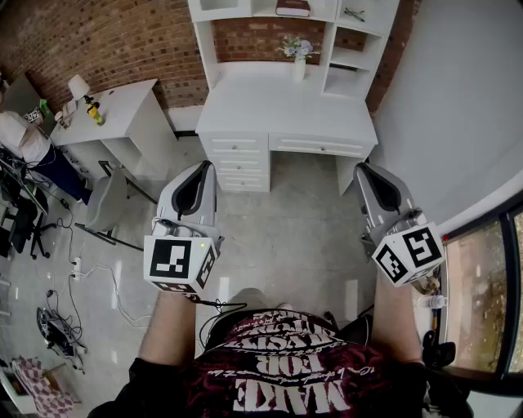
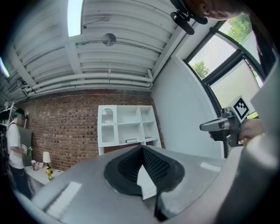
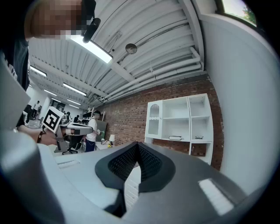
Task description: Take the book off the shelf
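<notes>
Head view: we hold the grey left gripper [image 1: 203,166] and grey right gripper [image 1: 364,168] level, each with jaws closed on nothing. Well apart from them, the dark flat-lying book [image 1: 292,7] rests on the white shelf unit [image 1: 255,15].

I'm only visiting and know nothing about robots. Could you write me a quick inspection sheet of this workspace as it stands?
Surface: white desk against the brick wall, bare but for a vase of flowers.
Job's things: book lying flat in the shelf unit above the desk, untouched.
Clutter: a small dark item, perhaps glasses, in the next compartment.
Grippers: left gripper and right gripper both shut, empty, held level, well short of the shelf.
Cables: loose cables on the floor at left.
Surroundings: a second desk with a lamp; a person at far left; a window at right.
</notes>
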